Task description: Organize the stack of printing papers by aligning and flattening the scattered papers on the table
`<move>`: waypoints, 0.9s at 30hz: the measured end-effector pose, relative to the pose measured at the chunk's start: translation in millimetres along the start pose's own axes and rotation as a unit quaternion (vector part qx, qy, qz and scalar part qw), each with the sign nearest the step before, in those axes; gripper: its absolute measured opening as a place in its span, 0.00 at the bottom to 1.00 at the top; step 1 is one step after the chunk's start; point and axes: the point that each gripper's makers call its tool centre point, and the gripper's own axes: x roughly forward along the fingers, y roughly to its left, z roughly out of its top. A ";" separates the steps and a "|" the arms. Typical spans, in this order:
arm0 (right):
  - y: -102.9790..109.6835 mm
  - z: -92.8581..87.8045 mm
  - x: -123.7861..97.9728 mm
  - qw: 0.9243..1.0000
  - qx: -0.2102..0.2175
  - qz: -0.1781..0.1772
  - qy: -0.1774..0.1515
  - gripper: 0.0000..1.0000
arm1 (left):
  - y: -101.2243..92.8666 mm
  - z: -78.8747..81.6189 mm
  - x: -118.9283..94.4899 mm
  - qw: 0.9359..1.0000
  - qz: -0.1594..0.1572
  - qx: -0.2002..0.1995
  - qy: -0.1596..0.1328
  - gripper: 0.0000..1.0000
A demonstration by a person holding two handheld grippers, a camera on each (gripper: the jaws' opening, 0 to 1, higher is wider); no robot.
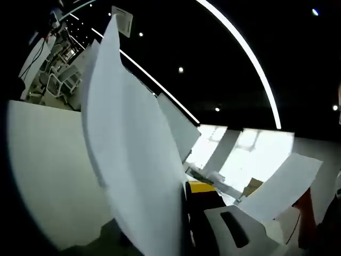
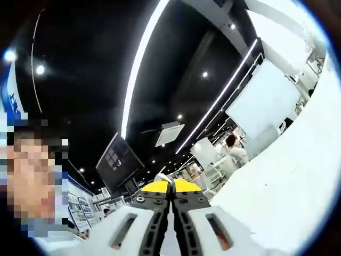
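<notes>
Left gripper view: paper sheets (image 1: pixel 133 160), white, raised edge-on and curving up across the left and centre of the picture, several layers fanned apart. Behind them, far left, office chairs (image 1: pixel 56 80) and desks, small and blurred. Dark ceiling with a long curved light strip (image 1: pixel 250 58) and spot lamps. Left claw (image 1: pixel 213 213) at lower centre, one white jaw with a slot and a yellow tip plain to see; the other jaw is hidden behind the sheets, which seem to pass between the two, so the claw is probably grasping them, though the hold itself is covered. Another sheet (image 1: pixel 282 186) stands tilted at lower right, apart from the main bundle.

Right gripper view: a person at far left. Dark hanging screen (image 2: pixel 117 157) left of centre, ceiling vent (image 2: pixel 169 133) beside it. Right claw (image 2: pixel 171 186) at bottom centre, yellow tips pressed together, clenched, a thin sliver of white at the tips, possibly a paper edge. White sheet (image 2: pixel 287 186) fills the lower right. A second person (image 2: pixel 234 149) stands far off, above it.
</notes>
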 end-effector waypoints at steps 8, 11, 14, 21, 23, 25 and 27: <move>-8.1 3.0 -0.4 0.997 0.080 0.016 -0.013 0.00 | 1.0 0.7 0.7 1.000 0.000 0.000 0.000 0.09; -15.4 3.7 -0.9 0.992 0.121 0.014 -0.027 0.00 | 1.9 1.1 0.8 1.000 0.000 0.000 0.000 0.09; -23.4 1.3 -1.3 0.985 0.167 0.017 -0.036 0.00 | 2.2 1.2 0.9 1.000 0.000 0.000 0.000 0.09; -44.1 1.9 -3.8 0.974 0.220 0.004 -0.060 0.00 | 2.1 1.4 1.1 1.000 0.000 0.000 0.000 0.09; -49.7 4.2 -4.5 0.970 0.232 0.001 -0.070 0.00 | 2.2 1.4 1.2 1.000 0.000 0.000 0.000 0.09; -54.1 5.2 -4.7 0.967 0.244 -0.002 -0.078 0.00 | 2.5 1.5 1.1 1.000 0.000 0.000 0.000 0.09; -59.8 5.1 -5.0 0.960 0.265 -0.002 -0.085 0.00 | 2.7 1.5 1.1 1.000 0.000 0.000 0.000 0.09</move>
